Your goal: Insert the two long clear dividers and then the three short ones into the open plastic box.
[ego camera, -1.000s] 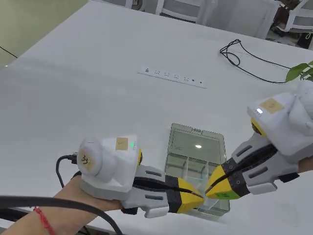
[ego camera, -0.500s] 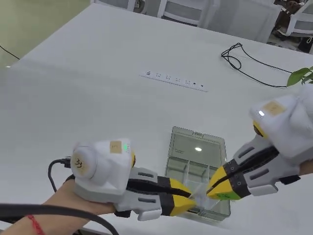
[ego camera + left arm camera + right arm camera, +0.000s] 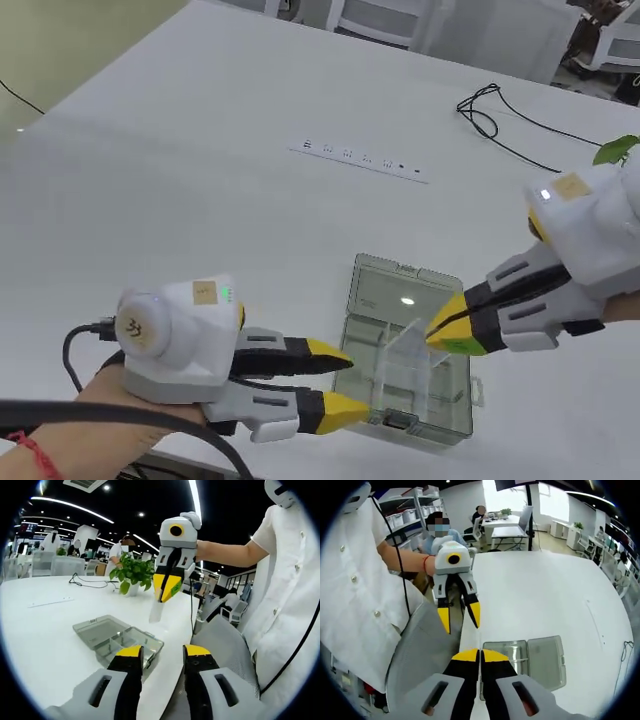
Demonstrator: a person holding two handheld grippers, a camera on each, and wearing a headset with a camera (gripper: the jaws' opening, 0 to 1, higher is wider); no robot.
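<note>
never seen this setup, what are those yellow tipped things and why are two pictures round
No robot here: a person holds a two-jaw tool in each hand. The wide picture comes from a camera on their head; the round ones from cameras riding on each tool. The left claw is open and empty. The right claw is shut on a clear plastic divider, held over the open clear plastic box on the white table. Farther off lie a white power strip and a black cable.
</note>
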